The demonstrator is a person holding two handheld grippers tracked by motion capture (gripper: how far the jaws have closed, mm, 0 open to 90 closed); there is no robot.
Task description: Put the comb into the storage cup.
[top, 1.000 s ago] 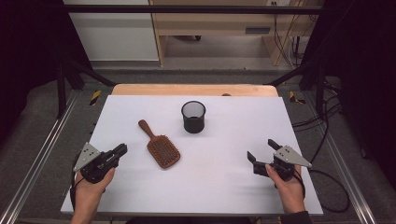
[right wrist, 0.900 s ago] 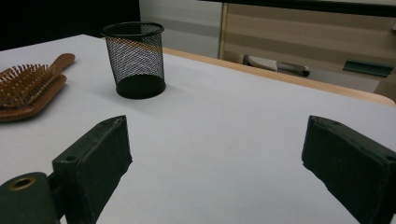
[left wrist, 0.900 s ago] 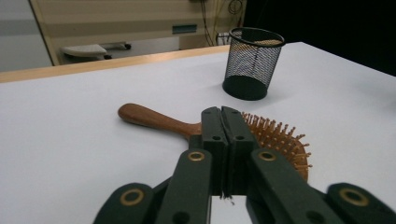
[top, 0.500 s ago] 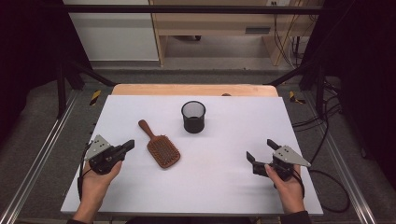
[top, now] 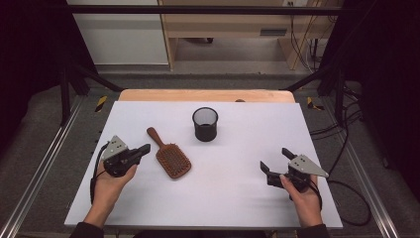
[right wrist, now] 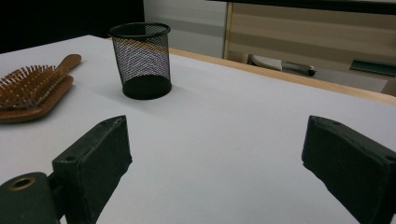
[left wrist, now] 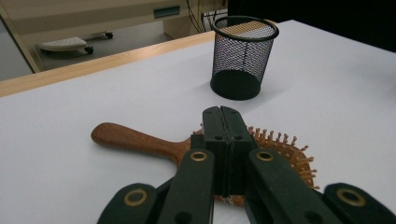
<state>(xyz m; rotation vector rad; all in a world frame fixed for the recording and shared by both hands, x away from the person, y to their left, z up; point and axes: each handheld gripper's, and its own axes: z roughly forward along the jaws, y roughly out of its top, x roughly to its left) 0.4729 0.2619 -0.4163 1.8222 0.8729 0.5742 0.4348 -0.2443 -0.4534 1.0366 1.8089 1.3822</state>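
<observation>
Lying bristles-up on the white surface (top: pixel 237 208), the wooden hairbrush (top: pixel 168 154) rested left of centre, with the black mesh cup (top: pixel 205 124) standing upright beyond it. Since the earlier frame, the left tool (top: pixel 144 148) had advanced from the near-left edge to just beside the brush head, its jaws pressed together with nothing between them. The right tool (top: pixel 275 160) remained in place near the right edge, jaws spread wide and empty.

Glossy wooden hairbrush (top: pixel 168 155), black wire-mesh cup (top: pixel 205 124)
</observation>
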